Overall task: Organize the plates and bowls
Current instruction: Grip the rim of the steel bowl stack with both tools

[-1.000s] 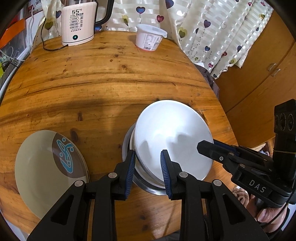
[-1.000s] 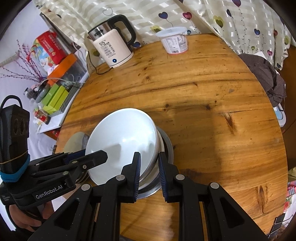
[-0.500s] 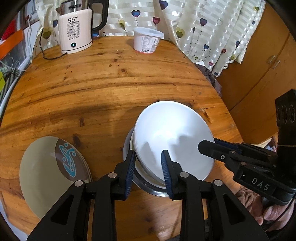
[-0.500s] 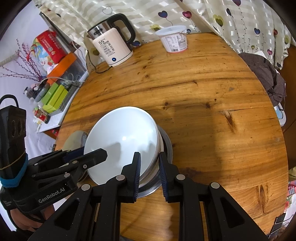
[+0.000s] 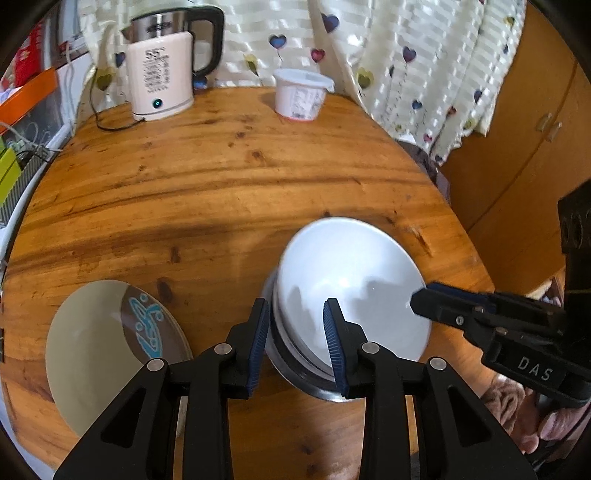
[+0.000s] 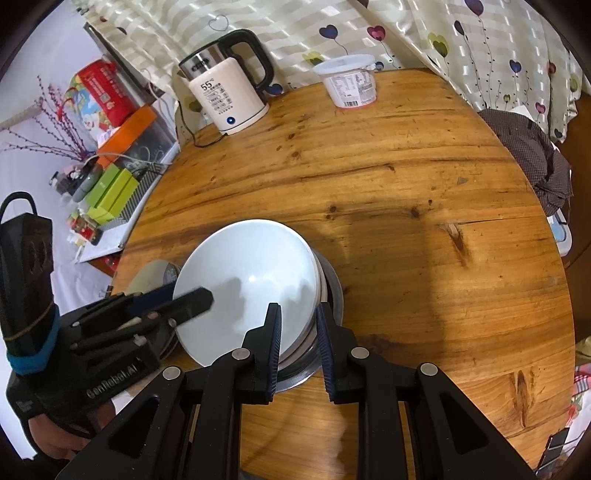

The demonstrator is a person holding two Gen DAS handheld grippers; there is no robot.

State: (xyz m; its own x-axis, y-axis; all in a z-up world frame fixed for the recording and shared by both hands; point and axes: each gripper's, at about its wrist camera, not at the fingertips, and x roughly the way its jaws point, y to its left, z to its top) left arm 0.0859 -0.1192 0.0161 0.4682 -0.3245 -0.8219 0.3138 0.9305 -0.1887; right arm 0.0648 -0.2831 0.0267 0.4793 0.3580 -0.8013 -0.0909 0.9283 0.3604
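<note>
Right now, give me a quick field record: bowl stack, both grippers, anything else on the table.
stack: white bowl nested on more dishes, metal bowl at bottom
left gripper: astride stack's rim, a gap at one pad
right gripper: astride opposite rim
plate: separate, beside the stack
far edge of table: kettle, tub

Big round wood table (image 5: 229, 177) fills mid frame. Curtain (image 6: 424, 33) w/ hearts hangs across the top. Wood cupboard (image 5: 517, 147) at upper right of left view. White wall (image 6: 33, 74) & messy shelf (image 6: 110, 192) at left of right view.
</note>
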